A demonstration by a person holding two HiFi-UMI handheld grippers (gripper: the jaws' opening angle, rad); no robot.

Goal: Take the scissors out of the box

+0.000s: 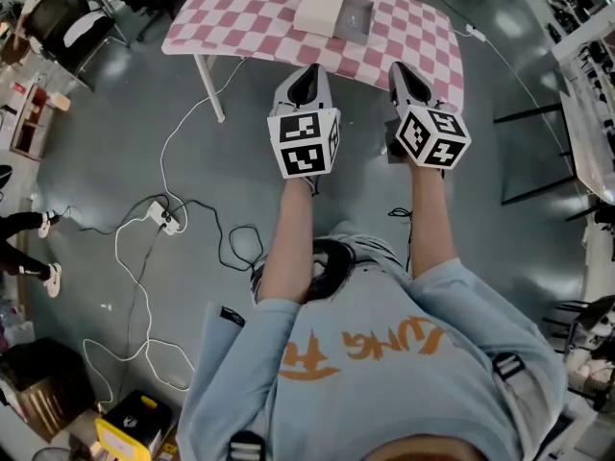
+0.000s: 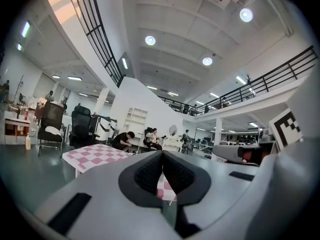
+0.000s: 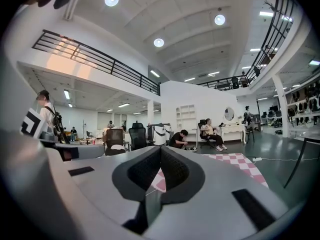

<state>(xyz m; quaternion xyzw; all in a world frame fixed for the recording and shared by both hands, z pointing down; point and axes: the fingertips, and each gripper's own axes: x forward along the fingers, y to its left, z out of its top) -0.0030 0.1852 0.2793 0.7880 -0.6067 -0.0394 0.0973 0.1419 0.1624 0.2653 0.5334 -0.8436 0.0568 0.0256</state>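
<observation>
Scissors cannot be made out in any view; the white box (image 1: 319,10) sits closed-looking on the table (image 1: 240,22), which is covered with a pink-and-white checked cloth. The box is toward the table's far edge, about midway between its left and right ends. A greyish flat piece (image 1: 355,17) lies touching the box's right side; what it is cannot be told. The left gripper (image 1: 306,84) and the right gripper (image 1: 411,83) are held side by side over the table's near edge, pointing toward the box and well apart from it, each on a bare forearm. Each carries its marker cube (image 1: 304,142) at the rear. In the left gripper view the two dark pads (image 2: 150,171) meet at their tips with nothing between them, and only checked cloth shows through the gap below. The right gripper view shows the same: its pads (image 3: 147,168) are pressed together and empty. On the grey floor left of the table a white cable (image 1: 130,286) loops past a power strip (image 1: 159,216).
</observation>
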